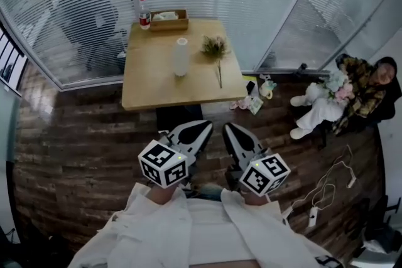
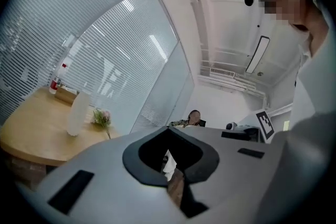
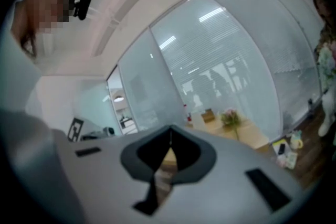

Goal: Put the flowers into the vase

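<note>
Wooden table (image 1: 151,86), flowers (image 1: 215,46) beside white vase (image 1: 181,57)

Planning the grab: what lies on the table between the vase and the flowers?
Nothing: bare tabletop separates vase and flowers, shown in the head view.

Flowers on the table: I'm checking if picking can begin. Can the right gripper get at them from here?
Probably not yet. The right gripper, shut, is over the floor short of the table, and the flowers lie further across it beside the vase. Nothing blocks the way; stepping closer should do.
</note>
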